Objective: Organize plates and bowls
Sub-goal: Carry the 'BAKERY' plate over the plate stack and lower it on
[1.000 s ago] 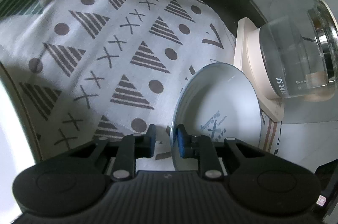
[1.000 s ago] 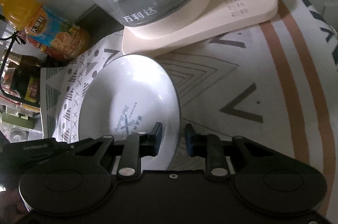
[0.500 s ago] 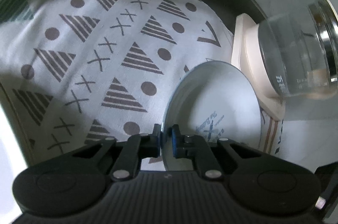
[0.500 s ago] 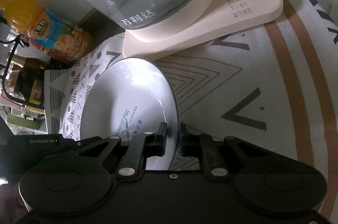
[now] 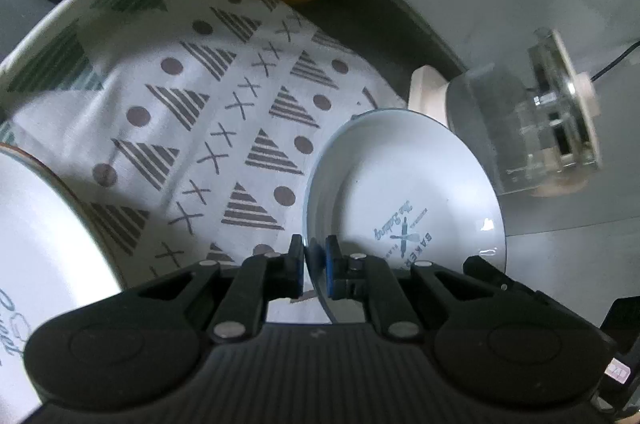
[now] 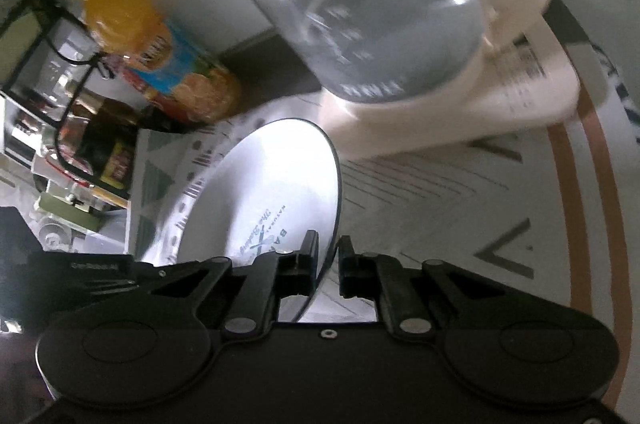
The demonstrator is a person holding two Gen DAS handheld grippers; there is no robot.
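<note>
A white plate (image 5: 404, 192) with a printed bakery mark is held on edge between the two claws, lifted above the patterned cloth (image 5: 224, 128) that covers the worktop, just in front of the glass kettle (image 5: 524, 132) on its cream base. The left claw (image 5: 314, 270) pinches the rim on one side, its blue pads pressed against both faces of the plate, and the right claw (image 6: 329, 264) is closed on the rim of the same plate (image 6: 276, 192) from the opposite side, one finger on the inner face and one behind. The plate looks like glazed ceramic: stiff, moderately heavy for its size, slick under the pads and likely to chip or break if it drops or knocks the kettle (image 6: 384, 24). The rim is the only place thin enough for these claws, and two opposed grips there should keep it from swinging. A second dish (image 5: 44, 264) with a darker rim sits at the near left edge of the cloth, and a juice bottle (image 6: 160, 64) stands at the far edge.
</note>
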